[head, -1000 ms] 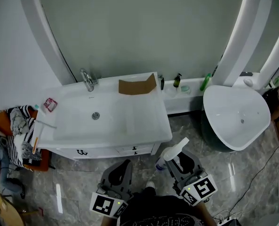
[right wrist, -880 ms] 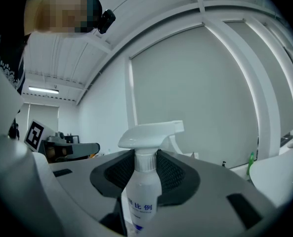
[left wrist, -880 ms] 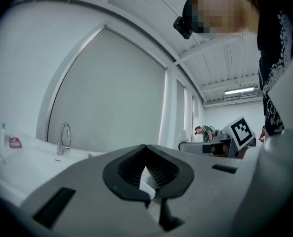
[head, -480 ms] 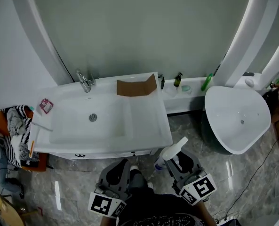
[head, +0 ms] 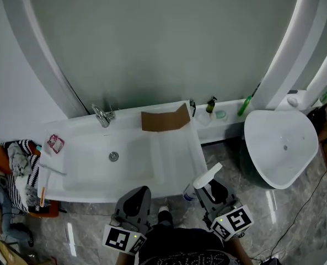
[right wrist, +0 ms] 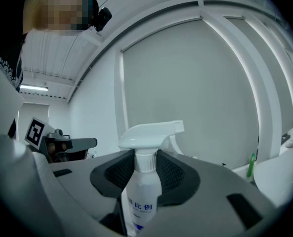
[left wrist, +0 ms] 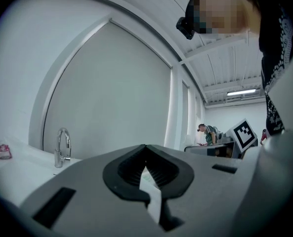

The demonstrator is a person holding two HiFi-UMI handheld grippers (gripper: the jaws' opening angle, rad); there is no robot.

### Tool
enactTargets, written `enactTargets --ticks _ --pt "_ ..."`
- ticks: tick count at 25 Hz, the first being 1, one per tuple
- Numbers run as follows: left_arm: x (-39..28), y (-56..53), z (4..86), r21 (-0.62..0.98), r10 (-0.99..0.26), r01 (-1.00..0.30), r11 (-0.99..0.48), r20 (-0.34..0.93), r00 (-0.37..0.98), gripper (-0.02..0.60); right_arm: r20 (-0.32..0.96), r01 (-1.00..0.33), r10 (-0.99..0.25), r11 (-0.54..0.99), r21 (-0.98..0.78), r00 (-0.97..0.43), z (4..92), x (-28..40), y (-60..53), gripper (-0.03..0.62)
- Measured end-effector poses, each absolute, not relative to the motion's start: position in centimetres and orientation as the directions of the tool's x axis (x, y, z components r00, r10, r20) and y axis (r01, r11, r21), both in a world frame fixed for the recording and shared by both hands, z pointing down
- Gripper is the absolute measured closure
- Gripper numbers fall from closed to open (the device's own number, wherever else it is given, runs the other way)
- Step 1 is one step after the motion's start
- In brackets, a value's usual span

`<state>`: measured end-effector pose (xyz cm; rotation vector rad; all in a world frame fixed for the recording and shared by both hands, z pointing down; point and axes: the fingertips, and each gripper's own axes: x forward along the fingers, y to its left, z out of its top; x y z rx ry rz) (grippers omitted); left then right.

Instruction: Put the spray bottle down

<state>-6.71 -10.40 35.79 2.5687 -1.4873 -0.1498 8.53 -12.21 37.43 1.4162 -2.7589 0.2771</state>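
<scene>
A clear spray bottle (head: 202,179) with a white trigger head stands upright between the jaws of my right gripper (head: 199,188), which is shut on its neck and body. In the right gripper view the spray bottle (right wrist: 144,196) fills the gap of the right gripper (right wrist: 145,174), its blue-printed label facing the camera. My left gripper (head: 137,200) hangs beside it, both at the front edge of the white washbasin counter (head: 177,162). In the left gripper view the left gripper (left wrist: 147,174) is shut on a thin white slip (left wrist: 153,194).
A chrome tap (head: 101,115) stands at the counter's back, with a piece of brown cardboard (head: 163,118) to its right. Small bottles (head: 211,105) line a ledge. A white tub-like basin (head: 282,148) stands at right. Clothes (head: 17,164) are piled at left. The floor is grey marble.
Both grippers have moved forward with the person toward the washbasin counter, whose front edge now lies just ahead of them. The spray bottle stays gripped.
</scene>
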Motion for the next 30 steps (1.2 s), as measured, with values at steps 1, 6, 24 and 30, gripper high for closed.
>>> enactTargets --ticks 1,6,24,30 --pt "-7.1 -11.0 35.6 0.194 -0.865 -0.848 -0.493 -0.005 0.502 0.580 0.105 -0.812 -0.807 0.566 -0.143 -0.581 37.3 8.2 -12.7 0.448" --pt "-8.8 -12.9 36.0 0.185 -0.847 -0.833 -0.522 0.004 0.532 0.580 0.099 -0.832 -0.828 0.537 -0.138 -0.552 37.3 6.9 -14.5 0.448" --pt "-13.0 -16.5 37.1 0.220 -0.859 -0.840 -0.496 0.019 0.512 0.580 0.127 -0.815 -0.806 0.564 -0.134 -0.578 37.8 2.4 -19.2 0.448" --pt "-13.3 -17.7 37.4 0.224 -0.878 -0.859 -0.460 0.029 0.478 0.580 0.124 -0.793 -0.784 0.593 -0.139 -0.608 38.1 1.8 -20.8 0.448"
